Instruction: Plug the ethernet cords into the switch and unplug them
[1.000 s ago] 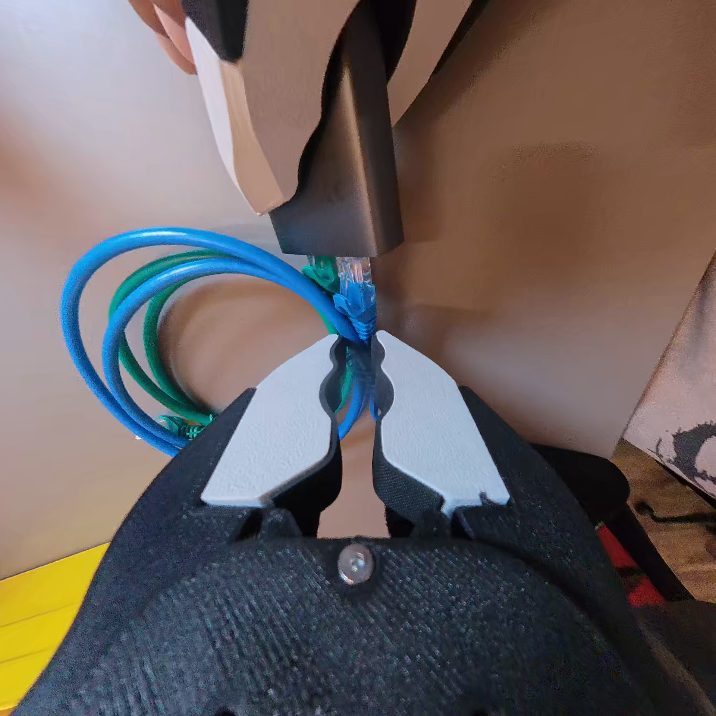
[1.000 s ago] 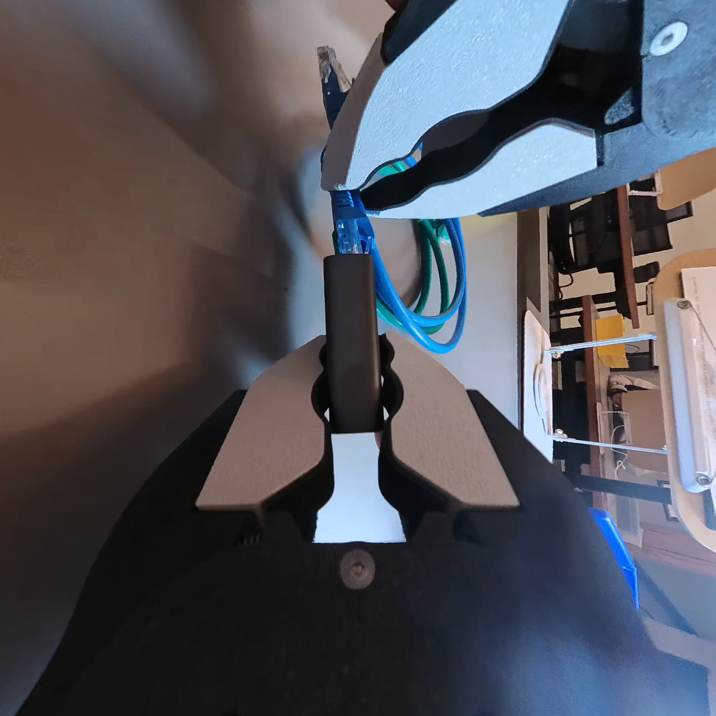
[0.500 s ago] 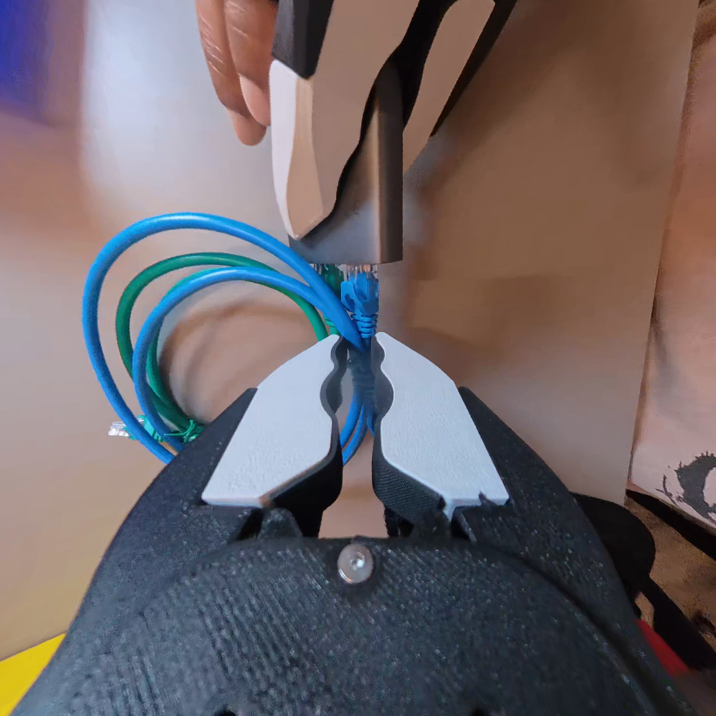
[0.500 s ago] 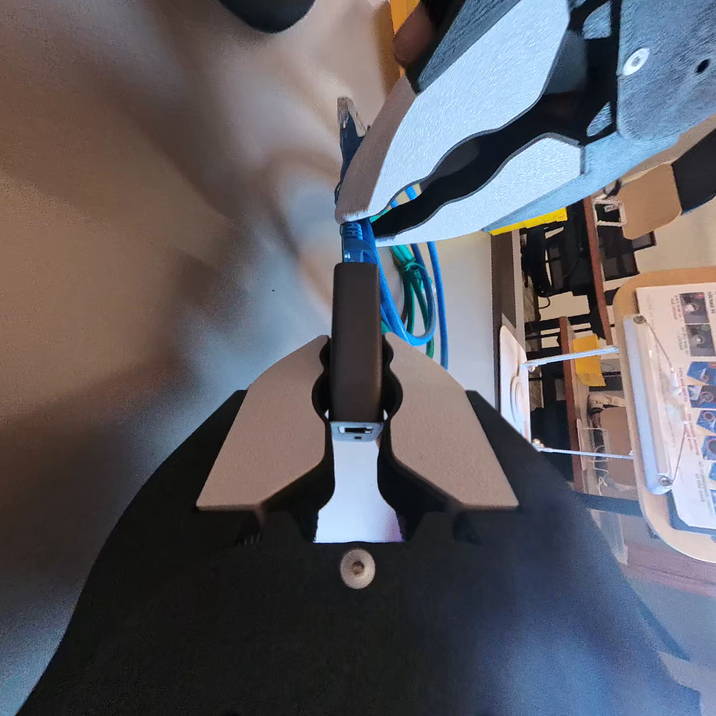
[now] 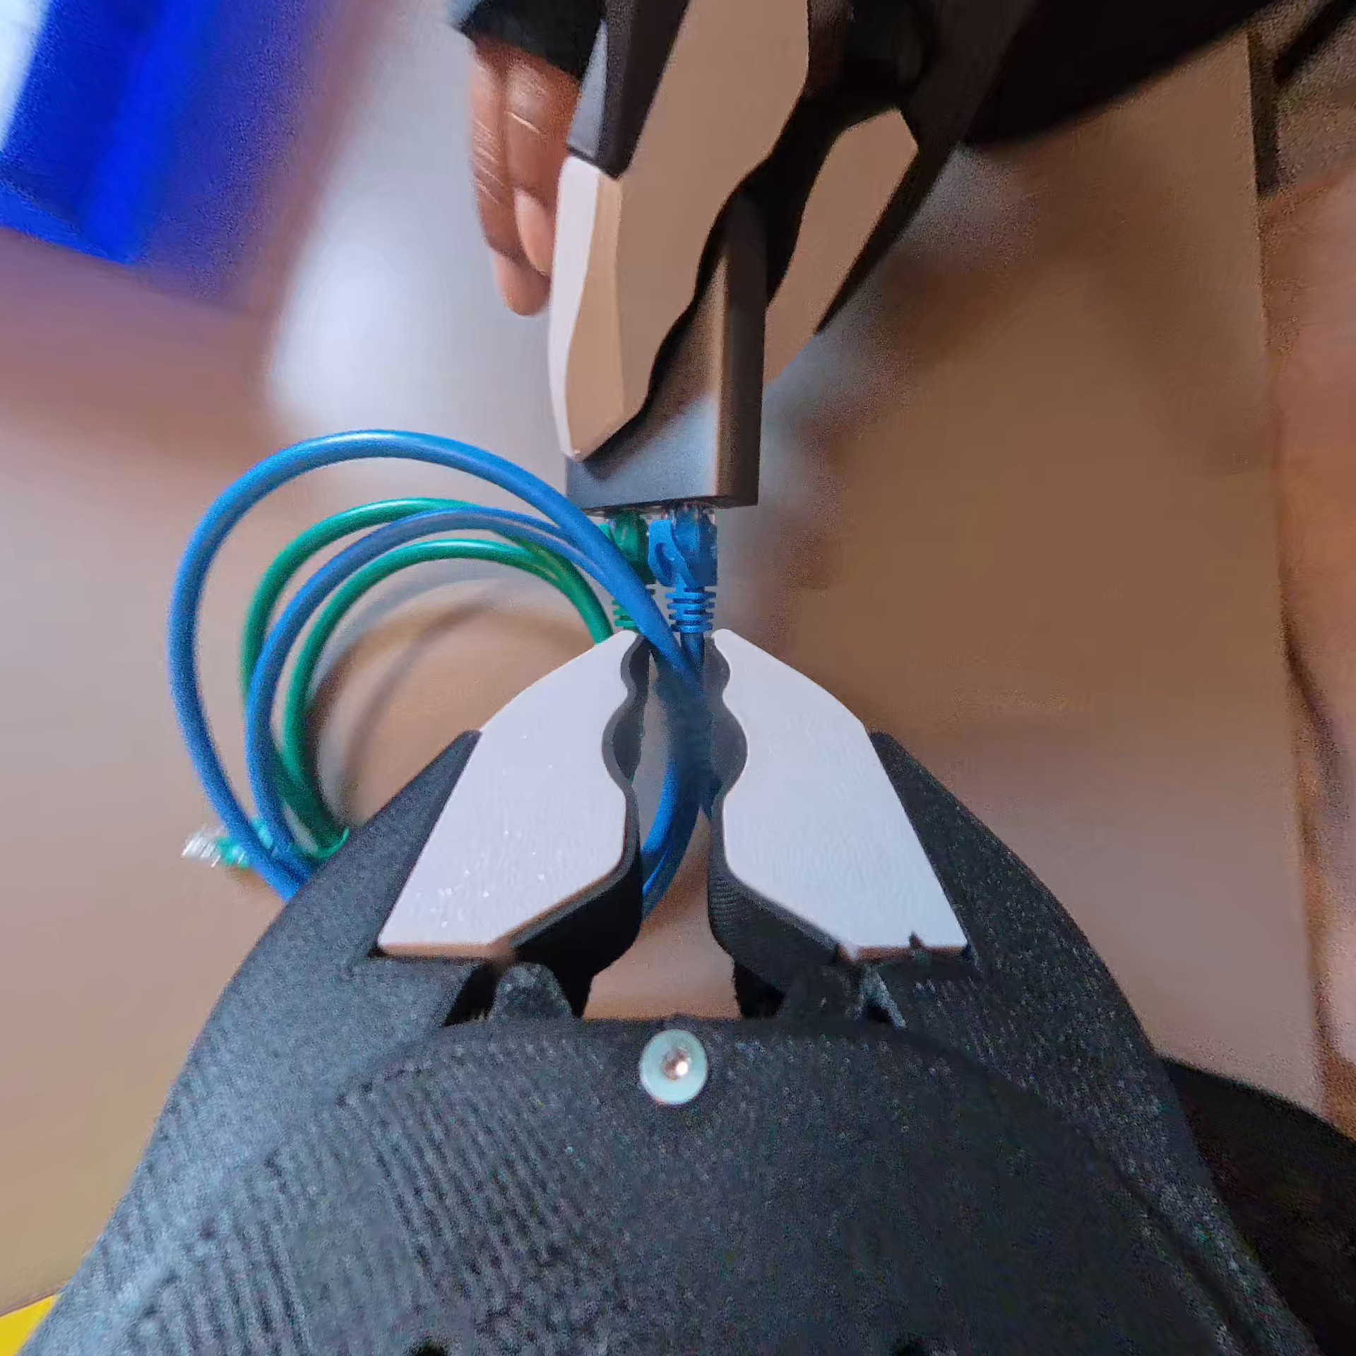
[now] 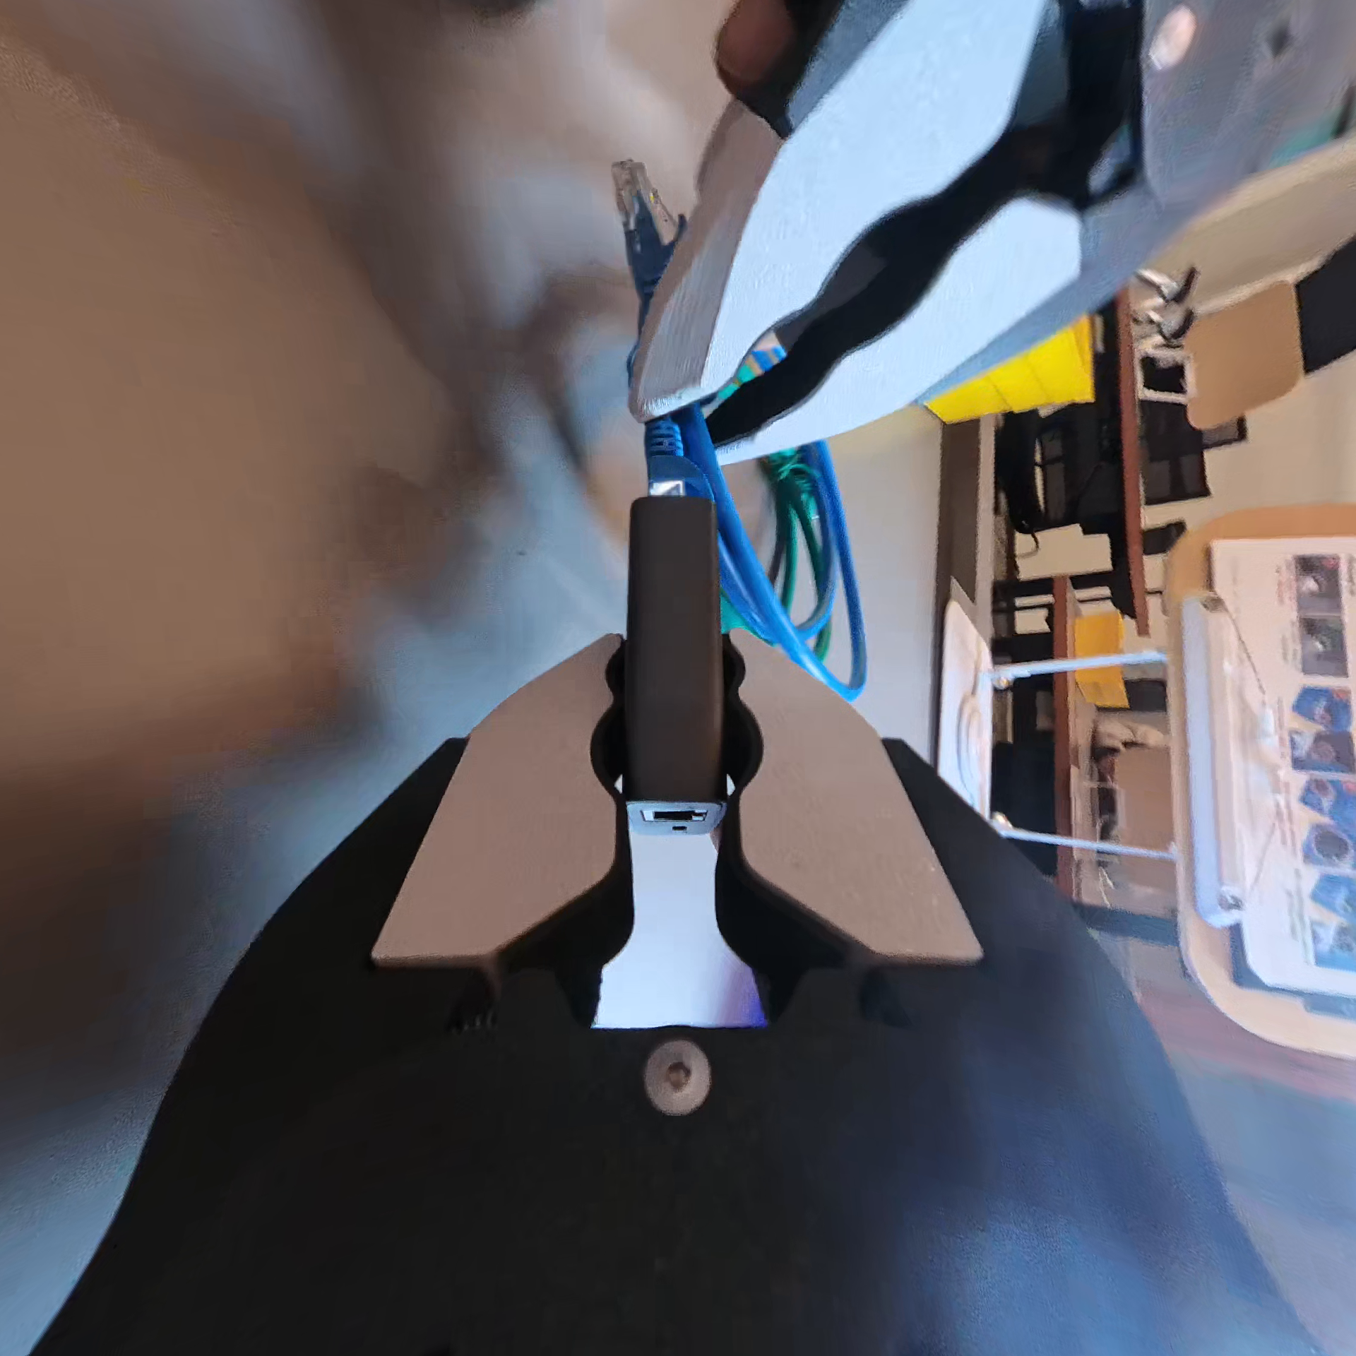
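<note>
My left gripper (image 5: 679, 646) is shut on the blue ethernet cord (image 5: 693, 704) just behind its plug (image 5: 690, 558). The plug sits in a port of the dark switch (image 5: 660, 462). A green cord's plug (image 5: 624, 539) sits in the port beside it. Blue and green loops (image 5: 242, 660) hang to the left. My right gripper (image 6: 671, 646) is shut on the switch (image 6: 671, 646), held upright in the air. In the right wrist view the blue plug (image 6: 668, 480) enters the switch's far end and the left gripper (image 6: 844, 293) is above it. A loose blue plug (image 6: 638, 213) sticks up.
A person's fingers (image 5: 514, 191) hold the right gripper. A blurred pale table surface (image 5: 1027, 587) lies behind. A yellow bin (image 6: 1027, 374), shelves (image 6: 1086, 558) and a board with pictures (image 6: 1313, 770) are at the right of the right wrist view.
The blue plug, whose clear tip showed below the switch a second ago, is now pushed into the port. Both views have shifted with the hands.
</note>
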A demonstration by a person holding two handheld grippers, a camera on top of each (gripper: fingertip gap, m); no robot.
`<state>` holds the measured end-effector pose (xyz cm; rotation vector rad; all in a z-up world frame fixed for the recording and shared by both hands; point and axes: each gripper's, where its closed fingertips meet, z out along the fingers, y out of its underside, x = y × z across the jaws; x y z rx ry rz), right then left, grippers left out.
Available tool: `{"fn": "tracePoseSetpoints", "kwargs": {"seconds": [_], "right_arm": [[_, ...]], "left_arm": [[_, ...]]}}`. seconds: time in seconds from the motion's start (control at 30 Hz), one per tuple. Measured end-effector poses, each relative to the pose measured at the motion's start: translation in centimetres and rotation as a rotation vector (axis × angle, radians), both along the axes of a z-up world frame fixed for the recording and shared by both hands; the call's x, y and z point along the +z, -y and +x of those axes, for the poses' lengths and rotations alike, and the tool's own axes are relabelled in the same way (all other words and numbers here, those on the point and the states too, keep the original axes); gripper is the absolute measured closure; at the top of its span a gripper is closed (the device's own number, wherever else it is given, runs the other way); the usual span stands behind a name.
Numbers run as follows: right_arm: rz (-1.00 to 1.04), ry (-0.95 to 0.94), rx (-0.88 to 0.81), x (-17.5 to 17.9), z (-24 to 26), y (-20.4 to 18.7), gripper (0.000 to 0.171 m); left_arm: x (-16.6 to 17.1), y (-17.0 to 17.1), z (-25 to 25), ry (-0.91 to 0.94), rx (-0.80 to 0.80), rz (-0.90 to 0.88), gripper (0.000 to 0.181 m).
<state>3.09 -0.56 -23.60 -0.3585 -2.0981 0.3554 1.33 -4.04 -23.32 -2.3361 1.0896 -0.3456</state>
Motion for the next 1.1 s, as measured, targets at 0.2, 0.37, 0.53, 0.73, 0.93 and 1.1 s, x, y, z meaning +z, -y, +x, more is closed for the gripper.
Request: {"fn": "tracePoseSetpoints", "kwargs": {"seconds": [0.2,0.37,0.53,0.73,0.93,1.1], "right_arm": [[-0.116,-0.030,-0.113,1.6,-0.4,-1.8,0.150],[-0.211,0.025,-0.149,1.3,-0.7,-1.5,0.149],[-0.231,0.055,-0.209,1.3,-0.8,-1.9,0.149],[-0.427,0.082,-0.137,2.7,-1.0,1.2,0.150],[-0.729,-0.078,0.020,8.5,0.4,1.8,0.145],[-0.832,-0.208,0.051,11.5,1.4,0.4,0.142]], "left_arm": [[2.4,-0.8,-0.5,0.011,0.058,0.297,0.143],[3.2,-1.0,-1.2,-0.187,0.048,0.452,0.148],[5.8,-0.6,-0.3,-0.148,0.044,0.519,0.148],[4.2,-2.0,1.6,-0.164,-0.020,0.546,0.161],[8.5,-1.4,2.0,0.193,-0.013,0.677,0.161],[13.0,-0.1,1.2,0.550,-0.011,0.835,0.161]]}}
